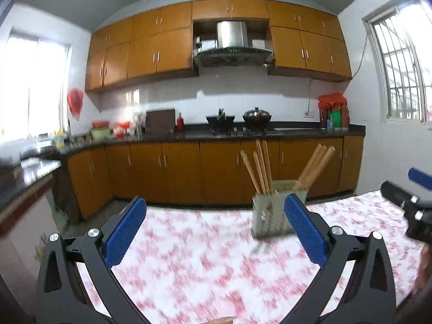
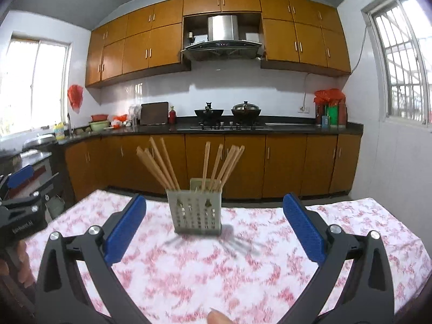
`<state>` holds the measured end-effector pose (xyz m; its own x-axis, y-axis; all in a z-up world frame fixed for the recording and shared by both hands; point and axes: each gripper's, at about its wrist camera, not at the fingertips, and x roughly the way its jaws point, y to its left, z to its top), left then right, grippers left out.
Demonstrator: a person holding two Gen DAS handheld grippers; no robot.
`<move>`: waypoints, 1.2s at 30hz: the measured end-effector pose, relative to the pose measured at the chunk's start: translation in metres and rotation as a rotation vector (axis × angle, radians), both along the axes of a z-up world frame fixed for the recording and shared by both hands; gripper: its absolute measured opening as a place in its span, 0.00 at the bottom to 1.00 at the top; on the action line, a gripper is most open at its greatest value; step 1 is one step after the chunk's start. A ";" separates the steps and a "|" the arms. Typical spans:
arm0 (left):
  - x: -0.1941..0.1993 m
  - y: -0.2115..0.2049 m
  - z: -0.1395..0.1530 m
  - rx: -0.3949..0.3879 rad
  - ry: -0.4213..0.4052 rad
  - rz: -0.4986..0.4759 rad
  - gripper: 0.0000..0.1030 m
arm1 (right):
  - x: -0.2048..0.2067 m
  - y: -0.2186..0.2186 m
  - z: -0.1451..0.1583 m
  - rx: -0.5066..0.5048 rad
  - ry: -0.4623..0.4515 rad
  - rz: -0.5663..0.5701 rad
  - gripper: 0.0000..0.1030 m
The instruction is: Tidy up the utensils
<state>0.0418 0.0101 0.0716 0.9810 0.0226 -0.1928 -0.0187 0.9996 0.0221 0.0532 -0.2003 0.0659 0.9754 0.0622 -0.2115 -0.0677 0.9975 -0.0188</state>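
A grey perforated utensil holder (image 2: pixel 198 212) stands on the table with the pink floral cloth (image 2: pixel 189 270). Several wooden chopsticks (image 2: pixel 162 164) stand in it, fanned to left and right. My right gripper (image 2: pixel 214 224) is open and empty, its blue pads either side of the holder but nearer than it. In the left wrist view the holder (image 1: pixel 272 212) stands ahead to the right, partly behind the right blue pad (image 1: pixel 303 226). My left gripper (image 1: pixel 213 226) is open and empty above the cloth. The right gripper also shows at the left wrist view's right edge (image 1: pixel 413 205).
A kitchen counter (image 2: pixel 270 128) with a stove, two woks (image 2: pixel 245 110) and bottles runs along the far wall, with cabinets above and below. A floor gap separates the table's far edge from the cabinets. The left gripper's body (image 2: pixel 19 216) is at the table's left side.
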 end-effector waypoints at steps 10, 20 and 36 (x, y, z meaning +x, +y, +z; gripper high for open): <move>-0.008 0.001 -0.050 -0.043 0.150 -0.011 0.98 | -0.018 -0.005 -0.051 0.028 0.091 -0.034 0.96; -0.017 -0.005 -0.076 -0.020 0.213 -0.023 0.98 | -0.015 -0.005 -0.075 0.043 0.168 -0.034 0.96; -0.014 -0.013 -0.081 -0.021 0.257 -0.042 0.98 | -0.010 -0.009 -0.077 0.064 0.191 -0.040 0.96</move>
